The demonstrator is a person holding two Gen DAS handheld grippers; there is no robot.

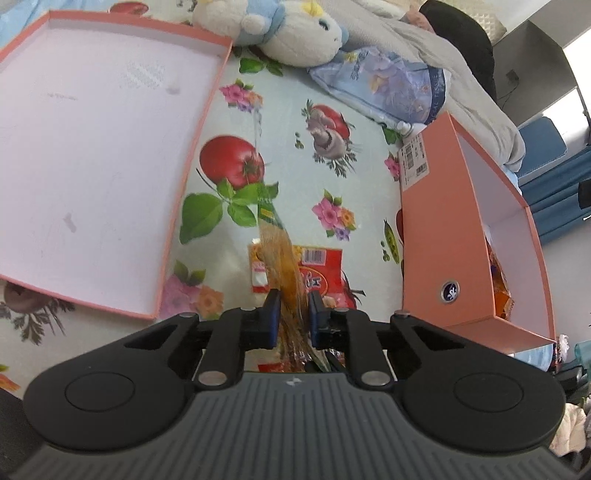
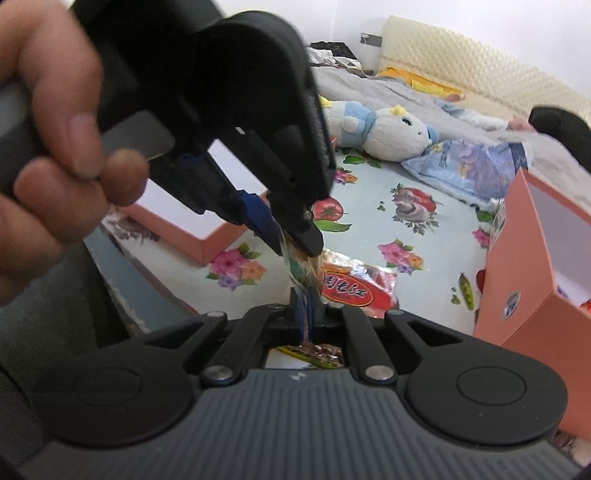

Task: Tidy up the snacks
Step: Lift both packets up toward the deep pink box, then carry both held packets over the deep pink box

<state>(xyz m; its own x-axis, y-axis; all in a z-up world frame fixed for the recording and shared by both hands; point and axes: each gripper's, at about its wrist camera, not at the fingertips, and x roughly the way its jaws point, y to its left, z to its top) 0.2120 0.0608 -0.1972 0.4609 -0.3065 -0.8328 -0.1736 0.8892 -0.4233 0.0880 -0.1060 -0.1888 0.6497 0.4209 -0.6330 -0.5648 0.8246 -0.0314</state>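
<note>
My left gripper (image 1: 292, 301) is shut on a thin clear-and-amber snack packet (image 1: 280, 254) with a green top, held edge-on above the table. In the right wrist view the left gripper (image 2: 295, 245) comes down from above and pinches the packet's upper end (image 2: 301, 267). My right gripper (image 2: 306, 301) is shut on the same packet's lower end. A red snack bag (image 1: 319, 269) lies flat on the flowered tablecloth below them; it also shows in the right wrist view (image 2: 354, 288). An orange box (image 1: 439, 236) stands at the right with orange snack bags (image 1: 500, 284) inside.
The box's shallow pink lid (image 1: 92, 155) lies open at the left. A white-and-blue plush toy (image 1: 295, 33) and a blue flowered tissue pack (image 1: 391, 88) lie at the table's far side. A bed with grey bedding (image 2: 369, 81) is beyond.
</note>
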